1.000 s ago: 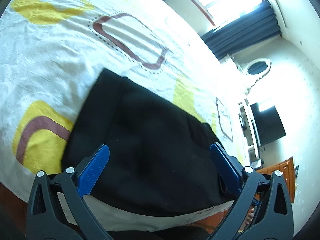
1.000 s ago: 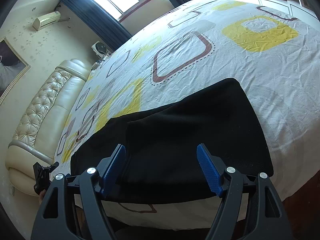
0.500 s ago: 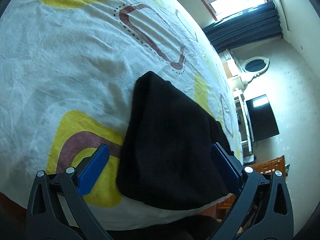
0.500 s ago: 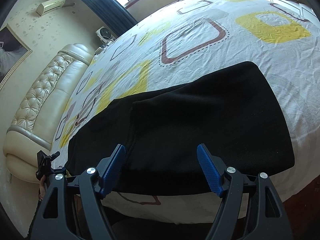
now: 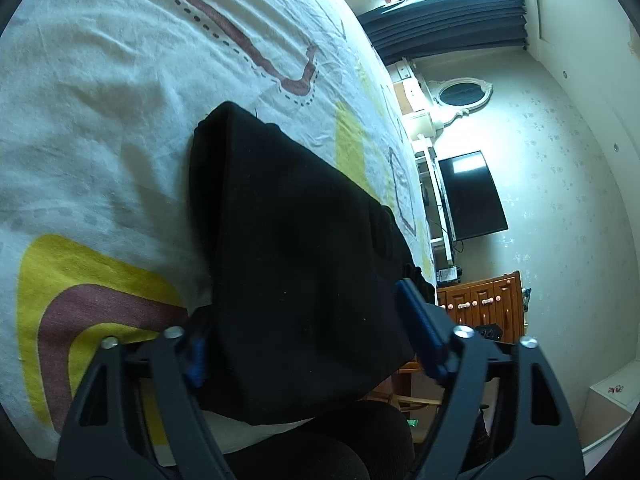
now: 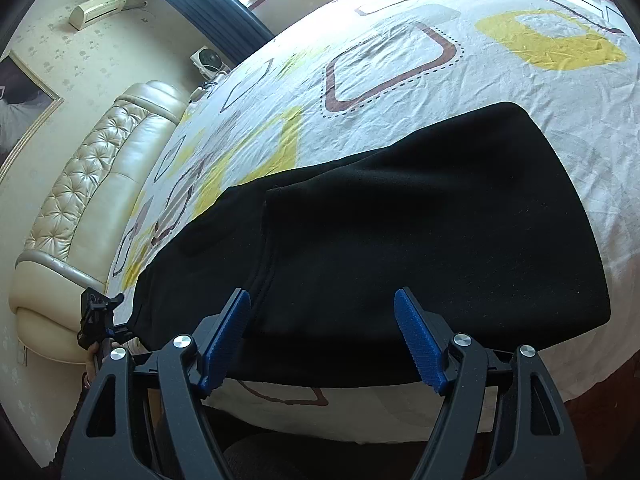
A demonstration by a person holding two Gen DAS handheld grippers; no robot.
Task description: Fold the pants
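Matt black knit pants (image 6: 420,220), creased printed cotton bedsheet (image 6: 400,80) — glossy tufted leather headboard (image 6: 92,176)

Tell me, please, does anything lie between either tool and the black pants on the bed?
Nothing visible does. The left tool has just been closing, with the near end of the pants already between its fingers. The right tool hangs open directly over the near edge, and only the patterned bedsheet surrounds the pants.

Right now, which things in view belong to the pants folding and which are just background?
In the job:
black pants, part-folded on the bed
left gripper, jaws just closing around the pants' end
right gripper, open over the near edge

Background:
patterned bedsheet
television
headboard
air conditioner
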